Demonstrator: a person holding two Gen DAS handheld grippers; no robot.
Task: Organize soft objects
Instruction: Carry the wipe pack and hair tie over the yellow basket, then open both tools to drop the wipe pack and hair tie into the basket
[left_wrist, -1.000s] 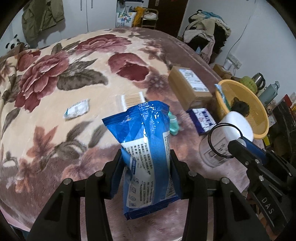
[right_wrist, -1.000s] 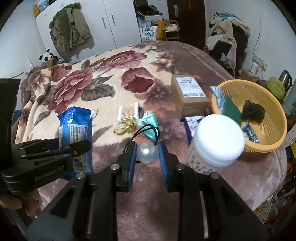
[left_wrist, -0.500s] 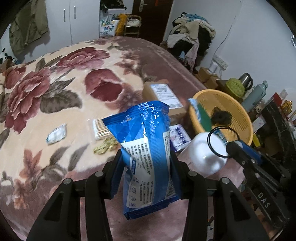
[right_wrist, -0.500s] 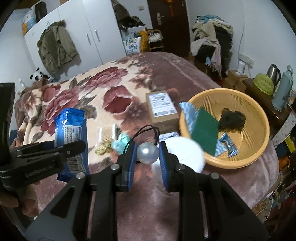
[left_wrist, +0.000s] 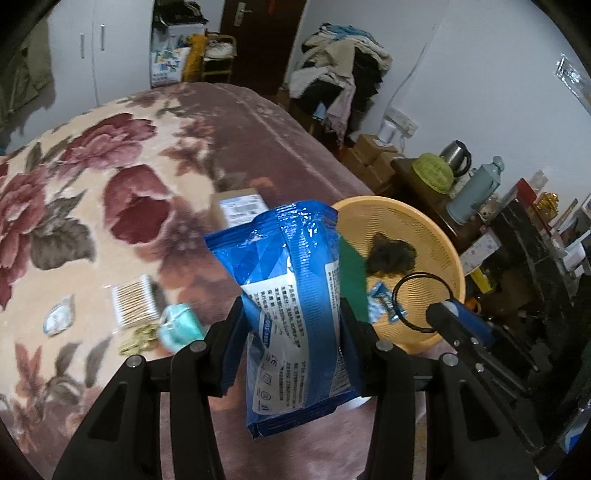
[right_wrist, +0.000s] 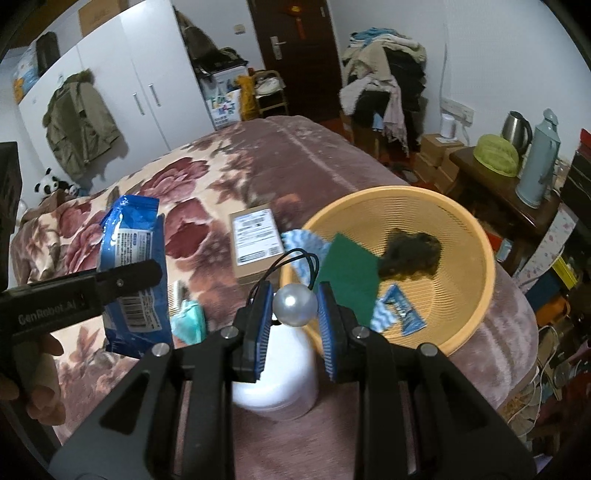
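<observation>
Left gripper: I have it clamped on the blue packet, pads pressing both side edges; the packet stands upright between the fingers, lifted off the blanket.
Right gripper: I have it pinched tight on the pearl bead of a black hair tie, whose loop sticks up past the fingertips.
Basket: orange, round, on the mauve edge of the bed, ahead and right of both grippers; in the left view the packet's top corner overlaps its near rim.
In the basket: green scouring pad, a dark clump, blue-and-white cloth over the rim, a small blue sachet.
In the way: white tub sits directly under my right fingers, just short of the basket.
Cardboard box: on the blanket, just left of the basket.
Loose on the floral blanket: cotton swabs, teal pouch, a gold bit, small white sachet.
Other gripper in view: the left one shows at the left edge of my right camera, with a hand on it.
</observation>
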